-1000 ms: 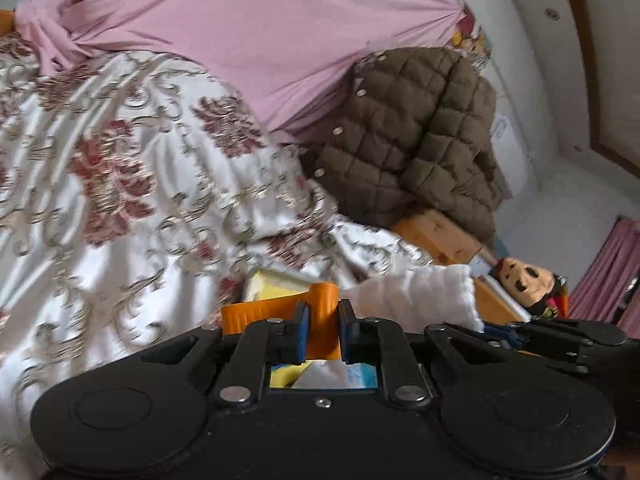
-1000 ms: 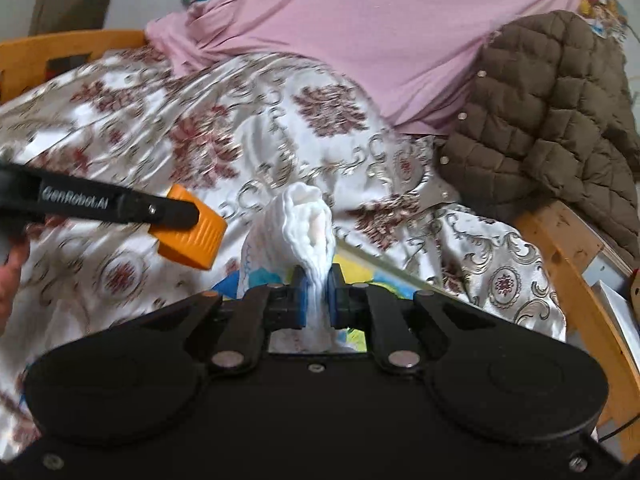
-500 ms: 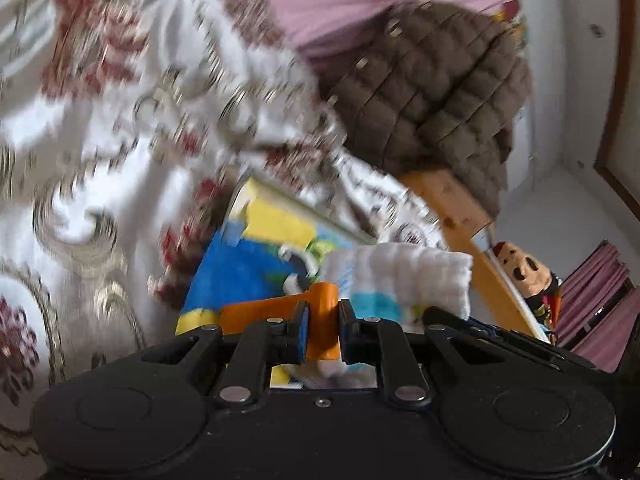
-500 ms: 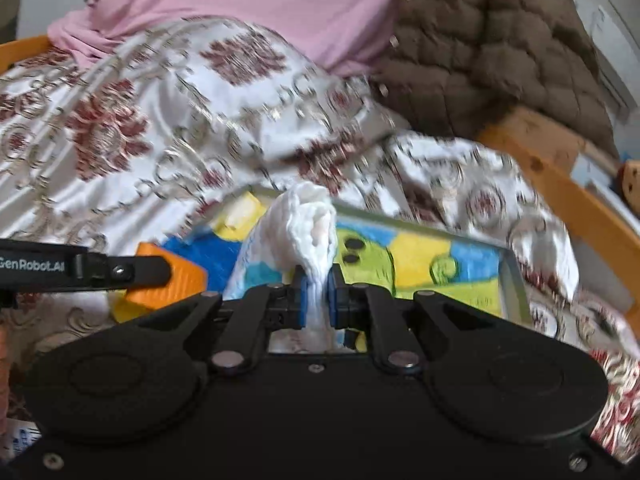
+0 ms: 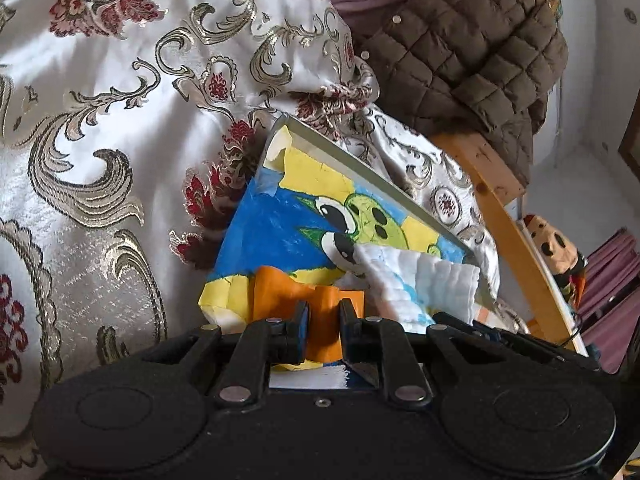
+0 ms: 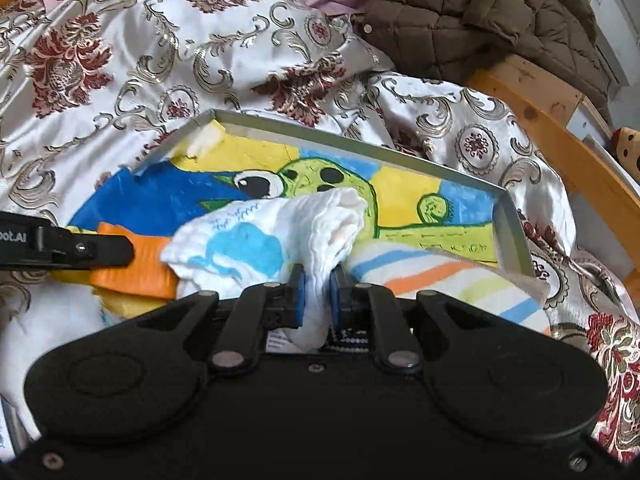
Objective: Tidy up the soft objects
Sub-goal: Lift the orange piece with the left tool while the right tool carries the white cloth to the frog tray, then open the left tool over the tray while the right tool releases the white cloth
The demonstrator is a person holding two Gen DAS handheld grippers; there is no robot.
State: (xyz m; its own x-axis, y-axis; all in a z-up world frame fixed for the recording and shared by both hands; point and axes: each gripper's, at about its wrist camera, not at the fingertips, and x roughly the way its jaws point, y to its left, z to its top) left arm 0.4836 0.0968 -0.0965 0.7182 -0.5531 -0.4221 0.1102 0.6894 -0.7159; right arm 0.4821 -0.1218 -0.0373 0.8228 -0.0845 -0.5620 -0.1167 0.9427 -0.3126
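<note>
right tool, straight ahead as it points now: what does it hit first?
Likely the painted tray floor with the green cartoon figure, just past the white cloth that the right tool grips; the grey far wall comes later. Depth is unclear.

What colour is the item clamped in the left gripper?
Orange; clearest in the left wrist view.

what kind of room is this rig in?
Most likely a bedroom: the grippers work over a bed draped in a floral satin quilt, edged by a wooden bed frame, with a brown quilted jacket piled on it and a plush toy beside it.
</note>
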